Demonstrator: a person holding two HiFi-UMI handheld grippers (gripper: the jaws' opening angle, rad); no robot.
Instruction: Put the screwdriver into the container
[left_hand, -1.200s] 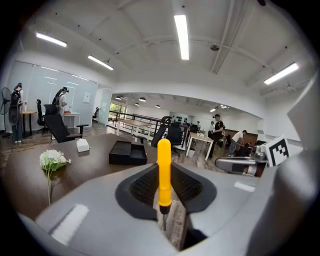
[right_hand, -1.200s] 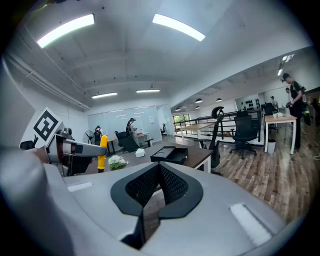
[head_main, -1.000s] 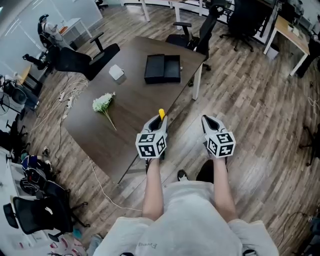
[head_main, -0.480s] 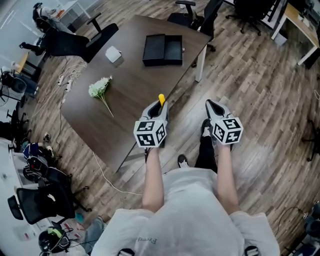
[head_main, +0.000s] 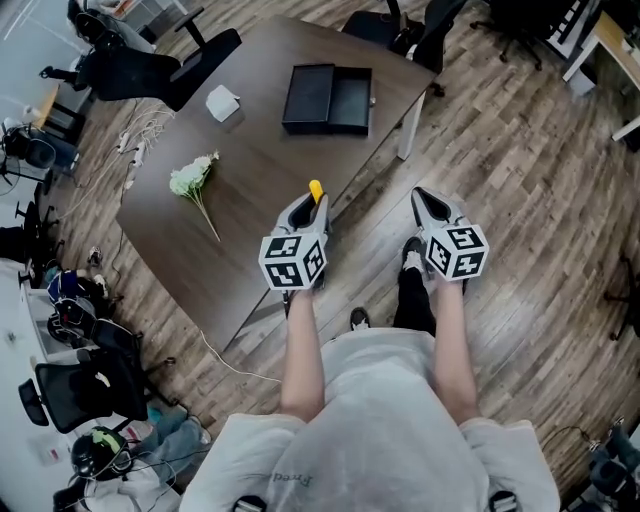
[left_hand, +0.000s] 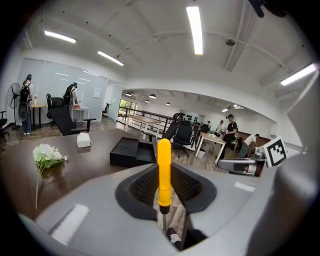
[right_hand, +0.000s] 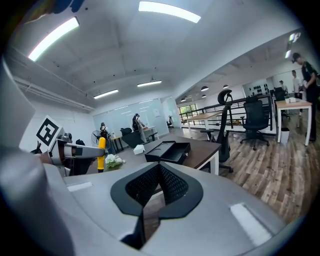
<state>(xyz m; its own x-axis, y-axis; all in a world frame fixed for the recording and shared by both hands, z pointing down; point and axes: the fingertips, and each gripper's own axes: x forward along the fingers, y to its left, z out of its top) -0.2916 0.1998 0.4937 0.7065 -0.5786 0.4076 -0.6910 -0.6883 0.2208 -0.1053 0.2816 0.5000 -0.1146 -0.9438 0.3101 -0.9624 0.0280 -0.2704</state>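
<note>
A screwdriver (left_hand: 164, 170) with a smooth, round yellow handle stands upright, clamped in the black mesh-textured jaws of the left gripper (head_main: 306, 212) at the near edge of the dark bench (head_main: 250, 240). The open, black rectangular container (head_main: 327, 98) lies well apart, farther along the bench. The right gripper (head_main: 431, 206) hangs over the plank floor (head_main: 520, 200), its jaws together on nothing.

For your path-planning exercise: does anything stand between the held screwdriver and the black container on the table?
Nothing visible does. Only bare table separates the screwdriver, held by the left gripper, from the container.
</note>
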